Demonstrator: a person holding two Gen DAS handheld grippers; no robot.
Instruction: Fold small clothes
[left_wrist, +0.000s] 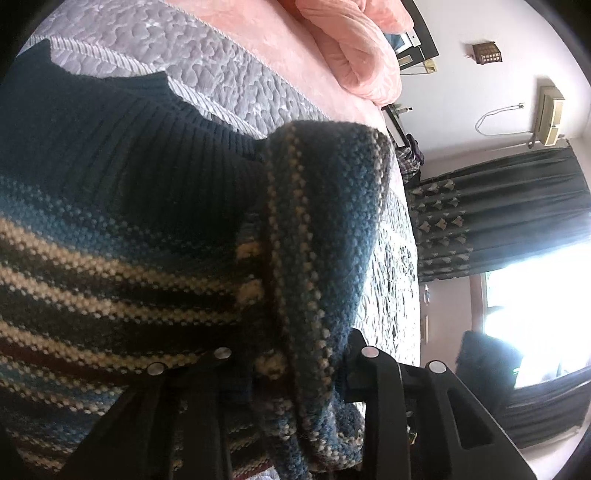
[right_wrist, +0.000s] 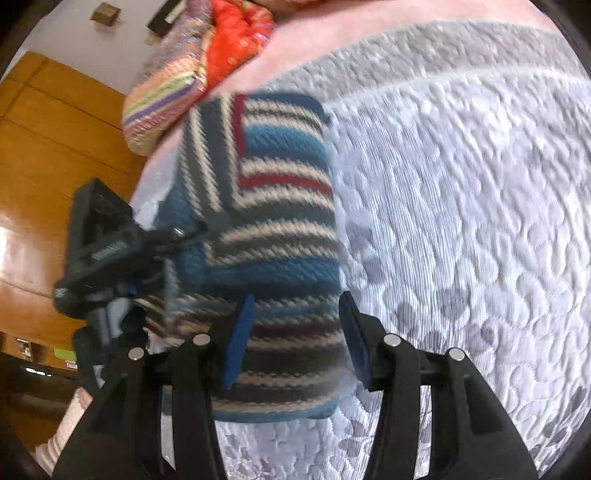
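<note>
One striped sweater (right_wrist: 273, 236), two grippers, left (left_wrist: 295, 373) clamped, right (right_wrist: 295, 343) spread.

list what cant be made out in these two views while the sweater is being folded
- Left gripper fingertips: left wrist view, buried under the striped knit sweater, so its grip cannot be confirmed there.
- Sweater's full outline: left wrist view, cut off by the frame's left and bottom edges.
- Sweater's knit detail: right wrist view, motion blur smears it.
- Window scene: left wrist view, washed out by glare.
- Right gripper: open, but contact with the sweater is unclear.
</note>
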